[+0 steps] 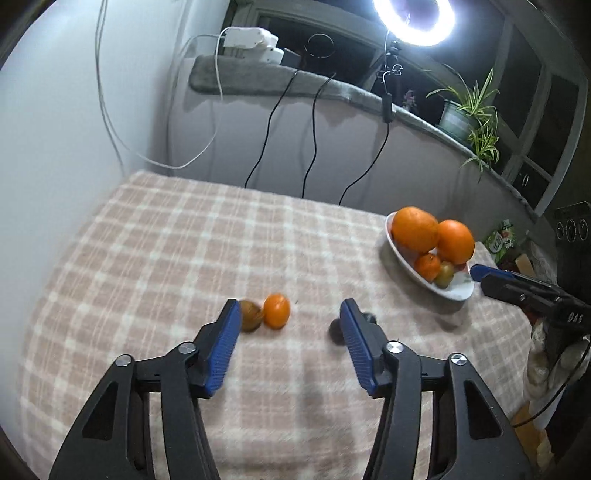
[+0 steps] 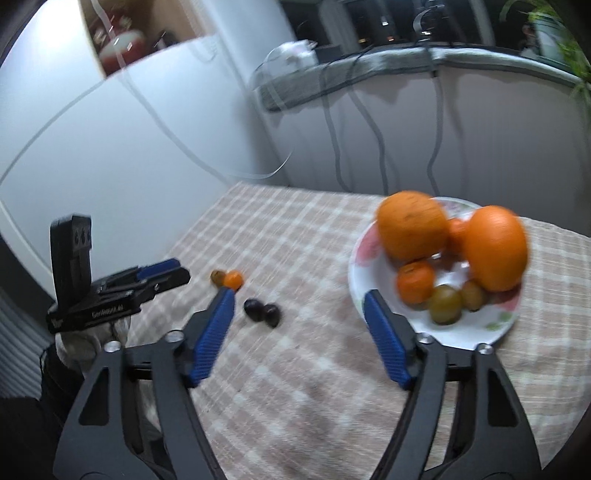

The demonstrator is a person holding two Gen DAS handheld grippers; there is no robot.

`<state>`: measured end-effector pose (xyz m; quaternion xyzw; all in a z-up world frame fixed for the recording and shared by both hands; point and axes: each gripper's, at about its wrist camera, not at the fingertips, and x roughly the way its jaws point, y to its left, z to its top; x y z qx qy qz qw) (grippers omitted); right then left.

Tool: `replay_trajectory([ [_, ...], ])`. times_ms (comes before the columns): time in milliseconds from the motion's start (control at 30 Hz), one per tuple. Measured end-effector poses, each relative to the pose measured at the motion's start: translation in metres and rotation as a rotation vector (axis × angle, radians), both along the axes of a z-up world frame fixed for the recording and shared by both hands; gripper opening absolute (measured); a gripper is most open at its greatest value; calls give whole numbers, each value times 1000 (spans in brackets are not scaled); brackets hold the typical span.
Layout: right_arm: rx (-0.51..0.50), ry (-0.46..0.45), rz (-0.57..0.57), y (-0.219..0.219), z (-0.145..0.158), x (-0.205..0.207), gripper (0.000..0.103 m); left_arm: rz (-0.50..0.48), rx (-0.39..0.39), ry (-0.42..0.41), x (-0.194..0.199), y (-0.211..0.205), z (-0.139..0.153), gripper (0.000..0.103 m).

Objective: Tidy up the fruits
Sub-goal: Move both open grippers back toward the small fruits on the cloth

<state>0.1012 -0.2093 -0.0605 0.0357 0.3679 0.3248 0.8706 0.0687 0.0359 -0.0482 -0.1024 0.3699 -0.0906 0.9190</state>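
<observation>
A white floral plate (image 1: pixel 458 292) (image 2: pixel 373 273) holds two big oranges (image 1: pixel 414 229) (image 2: pixel 412 224), a mandarin (image 2: pixel 415 282) and small greenish fruits (image 2: pixel 446 304). On the checked cloth lie a small mandarin (image 1: pixel 277 311) (image 2: pixel 234 279), a brown fruit (image 1: pixel 250 316) (image 2: pixel 217 277) touching it, and two dark plums (image 2: pixel 262 312), partly hidden behind a finger in the left wrist view (image 1: pixel 335 332). My left gripper (image 1: pixel 289 312) (image 2: pixel 173 270) is open and empty above the cloth near the mandarin. My right gripper (image 2: pixel 300 300) (image 1: pixel 474 272) is open and empty beside the plate.
The table (image 1: pixel 155 258) stands against a white wall and a ledge (image 1: pixel 258 79) with hanging cables (image 1: pixel 314 140). A ring light (image 1: pixel 413 18) and a potted plant (image 1: pixel 469 114) are behind. Packets (image 1: pixel 502 242) lie past the table's right edge.
</observation>
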Motion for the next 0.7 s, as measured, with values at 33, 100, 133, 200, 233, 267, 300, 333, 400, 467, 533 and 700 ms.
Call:
replay_trajectory([
  [33, -17, 6, 20, 8, -5, -1, 63, -2, -1, 1, -2, 2, -2, 50],
  [100, -41, 18, 44, 19, -13, -3, 59, -8, -7, 4, -3, 2, -3, 45],
  [133, -52, 24, 53, 24, -17, -3, 56, -8, -11, 6, -3, 4, -5, 44],
  [200, -61, 43, 69, 32, -25, -2, 54, -7, -12, 13, -2, 6, -9, 40],
  [233, -65, 52, 75, 35, -28, -1, 52, -7, -10, 16, -1, 6, -11, 39],
  [267, -72, 57, 78, 37, -32, 0, 50, -7, -10, 20, -1, 7, -13, 38],
  [300, -78, 60, 78, 39, -34, 1, 50, -5, -12, 25, 1, 8, -15, 38],
  [333, -87, 63, 79, 41, -37, 3, 49, -2, -15, 32, 2, 10, -18, 38],
  [400, -93, 75, 87, 44, -42, 6, 48, 5, -20, 43, 5, 13, -22, 38],
  [467, -98, 86, 90, 47, -47, 9, 45, 11, -12, 51, 8, 17, -25, 36],
  [533, -110, 94, 92, 50, -52, 12, 44, 16, -10, 62, 11, 22, -29, 36],
  [700, -120, 112, 98, 58, -62, 22, 42, 31, -23, 87, 19, 32, -37, 33],
])
